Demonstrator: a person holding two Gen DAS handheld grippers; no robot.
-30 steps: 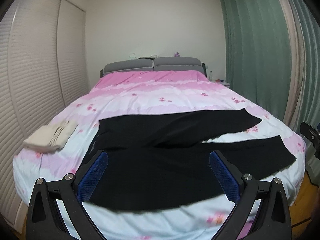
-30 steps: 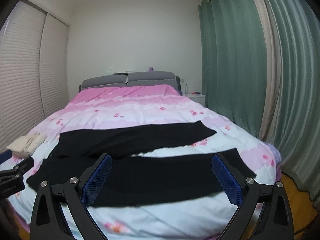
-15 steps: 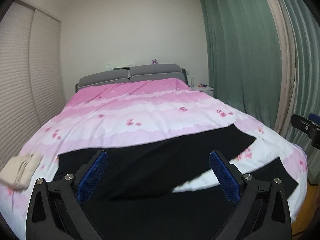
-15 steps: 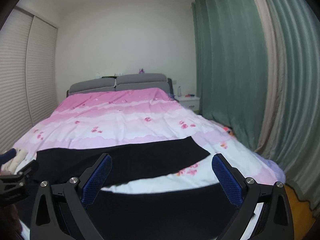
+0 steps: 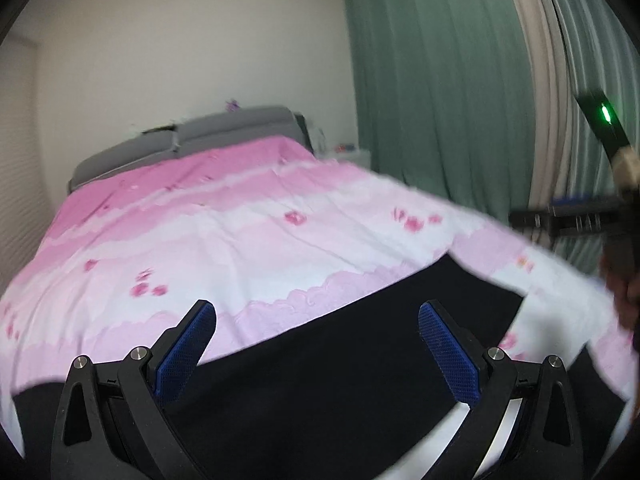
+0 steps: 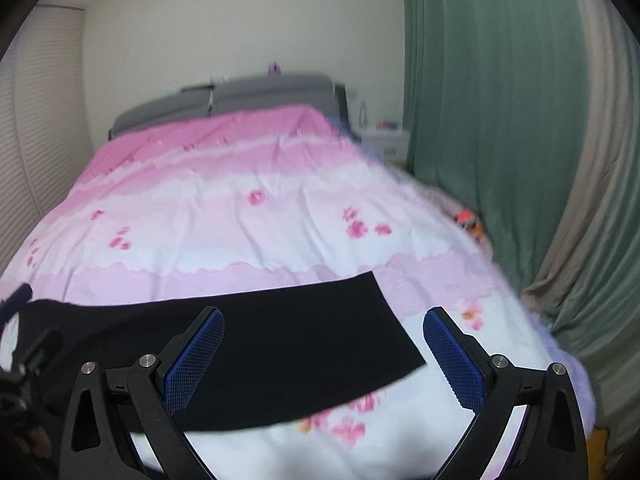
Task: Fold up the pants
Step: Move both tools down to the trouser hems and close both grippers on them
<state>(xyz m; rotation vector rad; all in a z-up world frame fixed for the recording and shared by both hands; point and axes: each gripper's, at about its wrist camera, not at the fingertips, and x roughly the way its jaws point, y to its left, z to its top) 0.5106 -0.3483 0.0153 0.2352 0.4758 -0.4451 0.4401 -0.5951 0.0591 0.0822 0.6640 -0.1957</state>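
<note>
Black pants (image 5: 340,364) lie flat across the foot of a pink and white floral bed (image 5: 240,232). My left gripper (image 5: 316,344) is open and empty, low over the pants' middle. My right gripper (image 6: 322,344) is open and empty, just above the far leg (image 6: 288,332) near its hem end. The right gripper also shows at the right edge of the left wrist view (image 5: 576,220), and the left gripper at the left edge of the right wrist view (image 6: 24,344). The near leg is mostly hidden below both views.
Green curtains (image 6: 500,120) hang along the bed's right side. A grey headboard (image 6: 240,100) and white wall are at the back, with a white nightstand (image 6: 384,140) beside it. A slatted wardrobe (image 6: 40,140) is on the left. A small orange object (image 6: 468,218) lies by the bed's right edge.
Both grippers have moved forward and down toward the pants and swung to the right. The beige folded cloth at the left has left the views. Both jaws stay open.
</note>
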